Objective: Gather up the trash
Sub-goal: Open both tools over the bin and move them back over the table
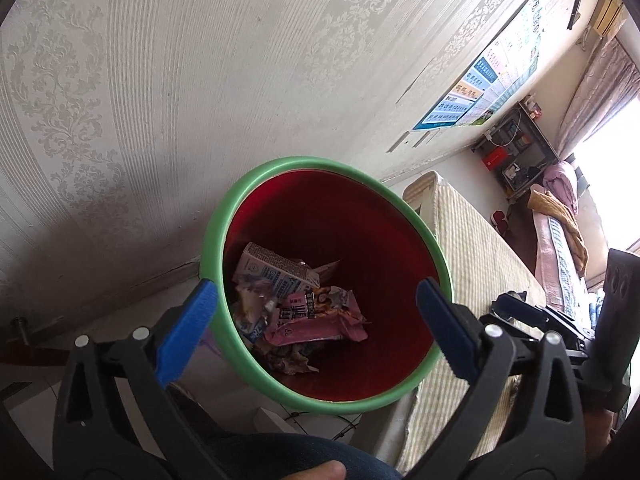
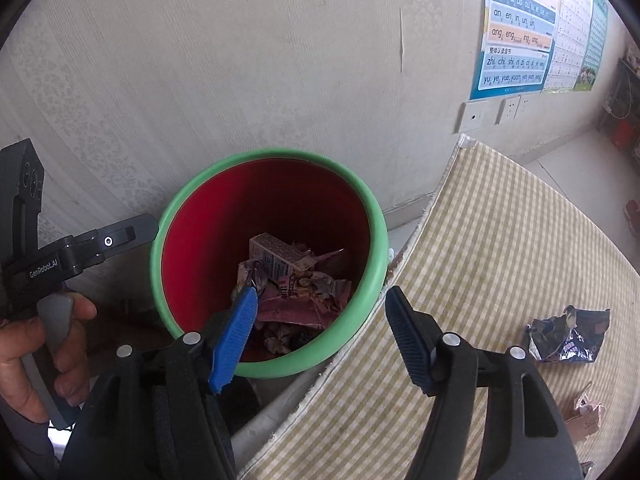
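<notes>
Both tongs, left tongs (image 1: 316, 328) and right tongs (image 2: 320, 336), are being held wide and empty above the green-rimmed bin (image 2: 372, 216); a crumpled dark wrapper (image 2: 568, 334) is lying on the checked mat (image 2: 500, 240), right of the right tongs.

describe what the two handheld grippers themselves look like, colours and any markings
Both the left gripper and right gripper are black plastic clamp frames with silver rivets and ribbed blue finger pads. In the right wrist view, the left gripper's body bears white "GenRobot.AI" lettering and has a grey trigger, held by a bare hand.
</notes>
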`<control>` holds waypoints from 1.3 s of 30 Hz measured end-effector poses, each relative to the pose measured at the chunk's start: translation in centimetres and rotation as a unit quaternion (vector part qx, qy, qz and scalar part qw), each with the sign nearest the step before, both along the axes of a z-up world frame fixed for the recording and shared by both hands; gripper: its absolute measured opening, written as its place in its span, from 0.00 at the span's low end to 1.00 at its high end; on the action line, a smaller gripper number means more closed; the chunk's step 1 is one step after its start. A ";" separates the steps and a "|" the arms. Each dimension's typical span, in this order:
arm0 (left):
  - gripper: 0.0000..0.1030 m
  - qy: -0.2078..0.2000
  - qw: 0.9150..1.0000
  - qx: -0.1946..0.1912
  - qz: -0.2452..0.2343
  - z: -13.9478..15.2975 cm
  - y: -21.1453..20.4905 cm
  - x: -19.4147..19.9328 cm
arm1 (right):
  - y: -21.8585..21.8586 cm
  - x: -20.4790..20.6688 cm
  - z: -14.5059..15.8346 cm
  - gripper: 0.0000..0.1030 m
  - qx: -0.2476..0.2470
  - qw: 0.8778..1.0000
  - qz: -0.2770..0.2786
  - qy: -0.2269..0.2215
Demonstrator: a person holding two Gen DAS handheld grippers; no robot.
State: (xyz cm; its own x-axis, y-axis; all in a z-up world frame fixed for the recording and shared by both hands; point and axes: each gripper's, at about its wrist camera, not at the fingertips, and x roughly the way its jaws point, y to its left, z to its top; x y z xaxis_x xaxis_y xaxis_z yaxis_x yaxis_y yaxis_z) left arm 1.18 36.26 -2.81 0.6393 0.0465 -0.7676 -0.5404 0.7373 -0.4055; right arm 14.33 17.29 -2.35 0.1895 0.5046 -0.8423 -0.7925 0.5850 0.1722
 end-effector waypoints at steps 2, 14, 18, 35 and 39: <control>0.95 -0.001 1.000 0.001 0.001 0.5 -0.5 -0.2 | -0.7 -0.1 0.5 0.65 0.002 1.000 -0.003 -0.002; 0.95 -0.006 0.998 0.029 -0.047 4.1 -7.6 0.6 | -8.0 -1.7 3.7 0.83 0.024 0.998 -0.047 -0.020; 0.95 -0.008 0.997 0.034 -0.074 4.8 -10.8 1.4 | -12.0 -1.8 4.1 0.86 0.022 0.997 -0.072 -0.025; 0.95 0.004 0.979 0.040 -0.198 4.6 -23.3 5.6 | -28.6 -0.4 2.9 0.87 0.011 0.978 -0.210 -0.011; 0.95 0.009 0.975 0.039 -0.217 4.1 -25.1 6.5 | -31.2 0.0 2.4 0.87 0.000 0.973 -0.231 -0.005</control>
